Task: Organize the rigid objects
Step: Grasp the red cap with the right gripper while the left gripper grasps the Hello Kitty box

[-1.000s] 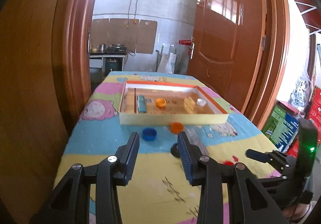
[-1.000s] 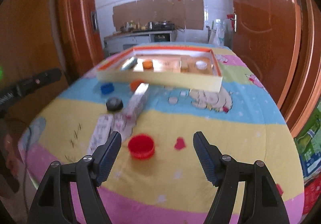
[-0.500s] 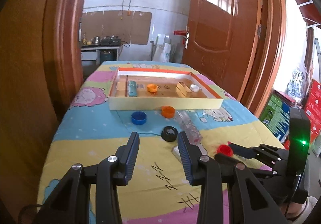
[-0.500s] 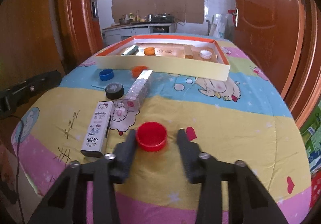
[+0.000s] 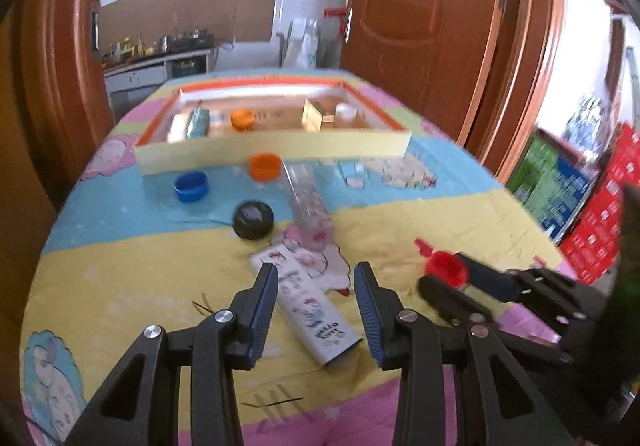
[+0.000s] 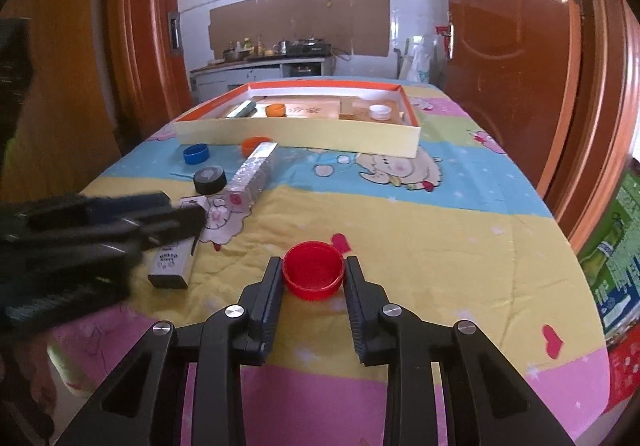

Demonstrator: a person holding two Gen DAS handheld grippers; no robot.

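right tongs (image 6: 313, 278) clamped on the red cap (image 6: 313, 276), one pad on each side of its rim, the cap open side up and sitting low at the very tips. cannot tell whether it is lifted clear of the cartoon-print cloth (image 6: 440, 230) on the worktop or resting on it.

left tongs (image 5: 316, 296) apart, nothing between the pads, poised over the near end of the hello kitty box (image 5: 308, 306), which lies flat and slanted. from the right camera the left tongs (image 6: 176, 220) are a dark blur over that box (image 6: 170, 264).

risks, as i judge them:
- the cap is shallow and smooth-walled, held by its rim only. a slack squeeze or a jolt on the way could let it pop out and roll off the cloth edge.
- the two tongs work close together; a swing toward the yellow tray (image 6: 304, 134) could clip the other tool.
- the left tongs straddle the box at an angle. closing now might catch a corner and spin it into the clear plastic box (image 5: 308, 206) just beyond, which touches its far end.
- the black cap (image 5: 253, 219), blue cap (image 5: 191, 186) and orange cap (image 5: 264, 166) sit between here and the tray wall; a low carry could knock them.
- the tray wall stands up, so the cap must clear it or be knocked loose.

the tray already holds an orange cap (image 6: 275, 109), a white cap (image 6: 380, 112) and a teal packet (image 5: 198, 122).
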